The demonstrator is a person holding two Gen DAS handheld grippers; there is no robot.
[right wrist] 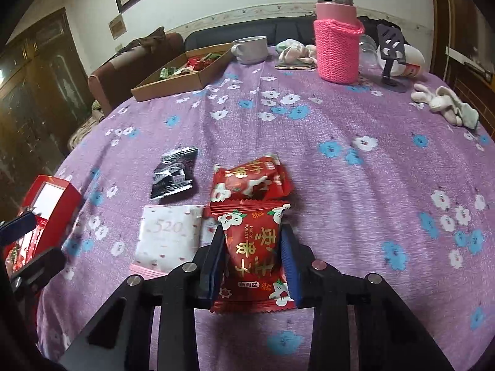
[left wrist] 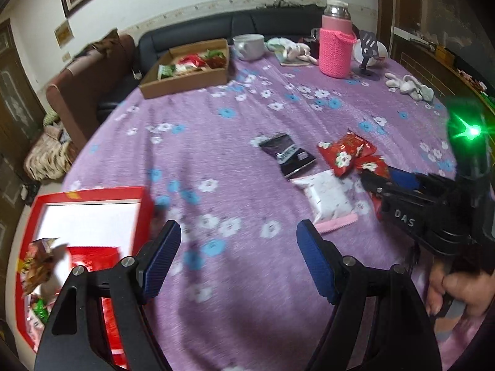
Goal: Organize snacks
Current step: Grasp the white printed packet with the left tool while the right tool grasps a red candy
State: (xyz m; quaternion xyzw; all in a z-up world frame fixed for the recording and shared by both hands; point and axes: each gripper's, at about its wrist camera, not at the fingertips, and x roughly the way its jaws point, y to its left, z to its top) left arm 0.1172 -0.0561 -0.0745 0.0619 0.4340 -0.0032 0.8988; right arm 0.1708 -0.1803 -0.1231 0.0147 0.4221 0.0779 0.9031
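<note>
My right gripper (right wrist: 252, 232) is shut on a red snack packet (right wrist: 255, 253) with gold letters, low over the purple flowered tablecloth (right wrist: 340, 185). A second red packet (right wrist: 250, 179), a black packet (right wrist: 174, 176) and a white "520" packet (right wrist: 168, 236) lie just ahead and to its left. My left gripper (left wrist: 238, 232) is open and empty above the cloth, beside a red box (left wrist: 89, 194) holding several snacks. The right gripper (left wrist: 368, 179) also shows in the left wrist view, by the red packets (left wrist: 345, 151), the black packet (left wrist: 287, 154) and the white packet (left wrist: 329, 196).
A brown cardboard box (left wrist: 185, 80) with several snacks sits at the far left of the table. A grey cup (right wrist: 250, 49), a pink knit-covered bottle (right wrist: 337, 46), a phone stand (right wrist: 391, 49) and white cloths (right wrist: 445, 102) stand along the far side. A sofa (left wrist: 92, 71) is behind.
</note>
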